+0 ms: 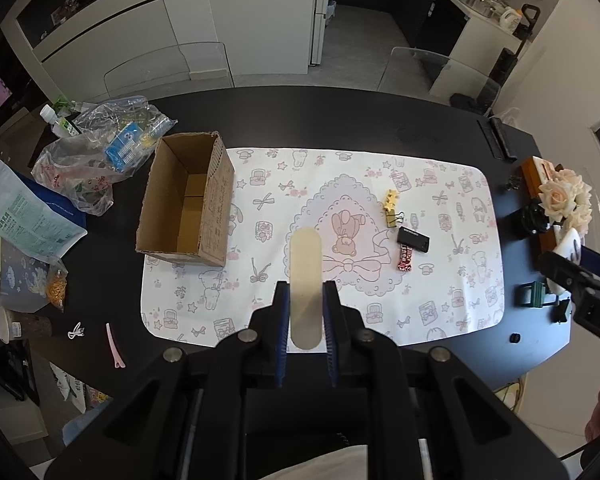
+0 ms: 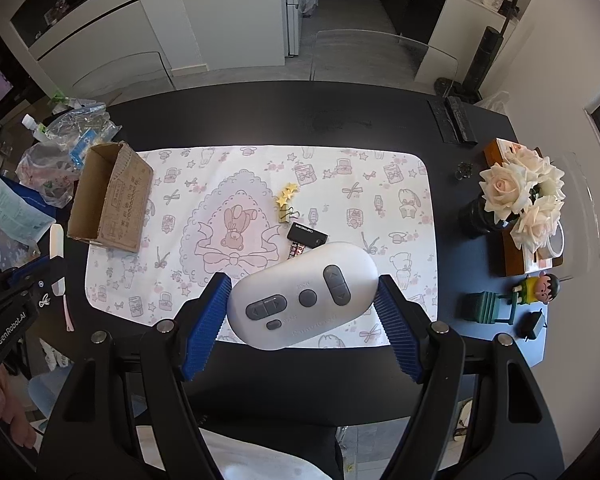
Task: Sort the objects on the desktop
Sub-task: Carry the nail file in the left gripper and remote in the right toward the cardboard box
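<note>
My left gripper (image 1: 306, 304) is shut on a flat cream oval stick (image 1: 305, 280), held above the patterned mat (image 1: 340, 168). My right gripper (image 2: 302, 300) is shut on a white oval remote (image 2: 300, 294) with grey buttons, gripped by its two ends above the mat's near edge. An open cardboard box (image 1: 186, 200) stands at the mat's left end; in the right wrist view the box (image 2: 112, 200) sits far left. A yellow star binder clip (image 1: 393, 208), a black USB stick (image 1: 414, 240) and a red-patterned candy (image 1: 405, 260) lie right of the mat's middle.
Plastic bags (image 1: 92, 160) and packets crowd the table's left side. A pink hair clip (image 1: 114, 346) lies near the front left. White roses (image 2: 520, 196), a green toy chair (image 2: 490, 308) and a small figurine (image 2: 538, 286) stand at the right. Two clear chairs stand behind the table.
</note>
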A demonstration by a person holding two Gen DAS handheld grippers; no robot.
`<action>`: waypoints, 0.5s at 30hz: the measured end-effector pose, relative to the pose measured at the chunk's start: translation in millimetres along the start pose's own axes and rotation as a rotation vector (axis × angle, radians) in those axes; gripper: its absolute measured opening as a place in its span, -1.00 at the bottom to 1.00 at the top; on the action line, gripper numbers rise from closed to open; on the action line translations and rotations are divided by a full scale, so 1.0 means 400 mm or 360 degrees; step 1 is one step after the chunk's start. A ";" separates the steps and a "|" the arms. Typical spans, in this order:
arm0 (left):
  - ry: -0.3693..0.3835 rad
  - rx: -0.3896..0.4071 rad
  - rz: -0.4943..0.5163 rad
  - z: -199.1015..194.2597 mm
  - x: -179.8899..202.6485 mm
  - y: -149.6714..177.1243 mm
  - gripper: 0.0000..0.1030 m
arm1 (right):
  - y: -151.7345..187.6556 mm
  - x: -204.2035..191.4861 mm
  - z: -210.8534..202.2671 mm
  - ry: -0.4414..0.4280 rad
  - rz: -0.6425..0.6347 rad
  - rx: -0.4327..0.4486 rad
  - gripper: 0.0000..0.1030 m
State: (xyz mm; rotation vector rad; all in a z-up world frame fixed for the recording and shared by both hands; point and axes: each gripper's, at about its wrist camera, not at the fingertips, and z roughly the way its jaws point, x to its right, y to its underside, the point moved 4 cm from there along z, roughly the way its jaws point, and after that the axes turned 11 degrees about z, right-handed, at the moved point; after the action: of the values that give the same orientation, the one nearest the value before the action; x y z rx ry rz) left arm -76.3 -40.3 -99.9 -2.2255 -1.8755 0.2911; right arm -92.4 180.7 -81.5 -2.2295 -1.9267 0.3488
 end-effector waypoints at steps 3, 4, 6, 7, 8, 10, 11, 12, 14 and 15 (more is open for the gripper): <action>-0.0003 0.0001 -0.0003 0.001 -0.042 0.006 -0.69 | 0.003 -0.037 -0.001 0.0006 0.0006 0.0002 0.46; -0.0004 -0.0001 -0.0004 0.001 -0.056 0.008 -0.69 | 0.004 -0.049 -0.001 0.0007 0.0008 0.0003 0.46; -0.0009 -0.0001 -0.0009 0.001 -0.085 0.010 -0.69 | 0.008 -0.074 0.001 0.0008 0.0013 0.0003 0.46; -0.0010 -0.0002 -0.0013 0.001 -0.100 0.013 -0.69 | 0.010 -0.086 0.000 0.0007 0.0016 0.0005 0.46; -0.0012 -0.0002 -0.0018 0.002 -0.114 0.015 -0.69 | 0.011 -0.099 0.000 0.0006 0.0019 0.0006 0.46; -0.0015 -0.0008 -0.0028 0.002 -0.141 0.023 -0.69 | 0.013 -0.125 0.000 0.0004 0.0021 0.0013 0.46; -0.0016 -0.0012 -0.0030 0.003 -0.154 0.027 -0.69 | 0.015 -0.138 0.001 0.0002 0.0022 0.0014 0.46; -0.0018 -0.0016 -0.0033 0.004 -0.166 0.030 -0.69 | 0.016 -0.151 0.003 -0.0001 0.0023 0.0015 0.46; -0.0026 -0.0023 -0.0032 0.004 -0.189 0.037 -0.69 | 0.019 -0.176 0.008 -0.0010 0.0022 0.0011 0.46; -0.0027 -0.0026 -0.0033 0.005 -0.201 0.040 -0.69 | 0.021 -0.188 0.011 -0.0011 0.0020 0.0010 0.46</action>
State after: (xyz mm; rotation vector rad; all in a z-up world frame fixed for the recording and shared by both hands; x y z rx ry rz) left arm -75.2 -122.0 -105.4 -2.2195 -1.9152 0.2937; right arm -95.8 105.2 -83.4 -2.2404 -1.9132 0.3647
